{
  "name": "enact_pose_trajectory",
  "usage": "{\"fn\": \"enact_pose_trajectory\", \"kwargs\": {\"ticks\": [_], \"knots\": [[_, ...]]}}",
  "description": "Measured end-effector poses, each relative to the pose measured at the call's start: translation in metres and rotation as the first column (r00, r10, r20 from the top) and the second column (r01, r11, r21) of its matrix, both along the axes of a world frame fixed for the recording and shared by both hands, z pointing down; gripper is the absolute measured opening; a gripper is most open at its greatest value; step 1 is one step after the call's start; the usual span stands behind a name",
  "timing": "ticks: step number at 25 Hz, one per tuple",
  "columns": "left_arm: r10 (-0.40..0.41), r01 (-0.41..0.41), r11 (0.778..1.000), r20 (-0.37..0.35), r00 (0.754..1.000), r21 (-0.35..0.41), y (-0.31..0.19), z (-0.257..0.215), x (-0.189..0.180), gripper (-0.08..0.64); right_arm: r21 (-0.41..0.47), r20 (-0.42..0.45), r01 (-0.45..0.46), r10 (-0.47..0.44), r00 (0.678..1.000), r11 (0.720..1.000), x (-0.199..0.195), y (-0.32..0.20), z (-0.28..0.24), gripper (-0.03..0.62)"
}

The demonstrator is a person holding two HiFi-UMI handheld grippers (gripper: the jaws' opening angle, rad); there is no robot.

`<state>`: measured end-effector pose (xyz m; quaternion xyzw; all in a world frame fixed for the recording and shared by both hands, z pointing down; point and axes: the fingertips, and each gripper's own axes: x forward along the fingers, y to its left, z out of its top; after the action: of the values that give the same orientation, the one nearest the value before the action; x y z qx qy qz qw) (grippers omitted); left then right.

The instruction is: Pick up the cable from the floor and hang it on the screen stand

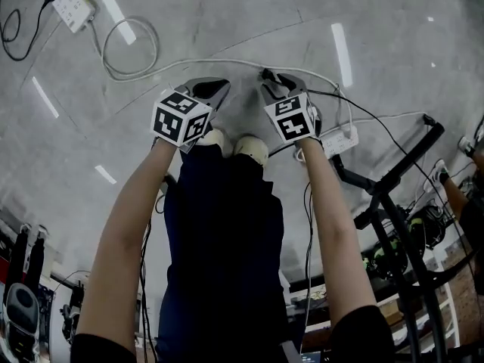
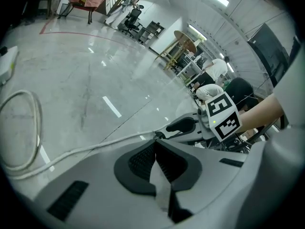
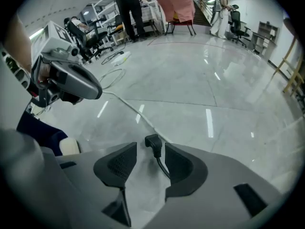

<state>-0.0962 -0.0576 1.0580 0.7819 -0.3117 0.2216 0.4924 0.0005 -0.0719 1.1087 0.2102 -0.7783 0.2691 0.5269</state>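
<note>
Grippers are hanging low over the floor (image 3: 205,89). The right gripper (image 3: 148,160) is holding its jaws apart around the black cable's plug (image 3: 153,143), probably ready to pinch. The left gripper (image 2: 156,151) is keeping its jaws together, empty, near a white cable (image 2: 95,147).

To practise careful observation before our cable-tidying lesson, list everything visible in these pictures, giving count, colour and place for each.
long white cable: one, white, looped on the floor, upper left.
black angled plug: one, black, between the open jaws of the right gripper.
white power strips: two, white, one upper left, one beside the right gripper.
thin black cable: one, black, by the upper-left strip.
black metal stand: one, black, right of the person.
cream shoes: two, cream, at the head view's centre.
left gripper: one, grey, jaws shut, empty.
right gripper: one, grey, jaws open round the plug.
</note>
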Motion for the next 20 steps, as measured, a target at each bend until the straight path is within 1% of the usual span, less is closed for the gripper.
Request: {"fn": "enact_pose_trajectory", "kwargs": {"ticks": [2,3,6,10,12,14,16,18,20], "knots": [[0.014,-0.014,1.000,0.000,1.000,0.003,0.003,0.008,0.002,0.008,-0.004,-0.024,0.052,-0.052,0.998,0.999,0.000,0.001,0.013,0.193],[0.015,-0.015,1.000,-0.001,1.000,0.004,0.003,0.011,0.002,0.008,-0.008,-0.031,0.064,-0.064,0.997,0.998,-0.001,0.001,0.019,0.195],[0.013,-0.013,1.000,0.001,1.000,0.001,0.004,0.020,0.001,0.008,-0.019,-0.054,0.069,-0.070,0.996,0.997,-0.002,-0.002,0.032,0.196],[0.009,-0.009,1.000,0.008,1.000,0.002,0.003,0.027,0.001,0.008,0.047,-0.085,0.089,-0.084,0.993,0.995,0.000,-0.004,0.037,0.190],[-0.002,0.002,1.000,0.008,1.000,-0.002,0.003,0.027,0.002,0.008,0.061,-0.102,0.095,-0.089,0.991,0.994,0.000,-0.002,0.037,0.187],[-0.001,0.001,1.000,0.007,1.000,-0.005,0.004,0.026,0.003,0.008,0.043,-0.135,0.105,-0.099,0.986,0.993,-0.001,-0.002,0.038,0.176],[0.011,-0.010,1.000,0.012,1.000,-0.011,0.007,0.024,0.004,0.008,0.030,-0.163,0.143,-0.136,0.977,0.989,-0.003,0.000,0.039,0.143],[0.021,-0.020,1.000,0.021,1.000,-0.019,0.011,0.022,0.003,0.008,0.013,-0.170,0.168,-0.164,0.972,0.986,-0.006,0.005,0.039,0.138],[0.025,-0.024,0.999,0.028,0.999,-0.025,0.013,0.019,0.001,0.008,-0.010,-0.162,0.161,-0.160,0.974,0.987,-0.007,0.009,0.036,0.138]]}}
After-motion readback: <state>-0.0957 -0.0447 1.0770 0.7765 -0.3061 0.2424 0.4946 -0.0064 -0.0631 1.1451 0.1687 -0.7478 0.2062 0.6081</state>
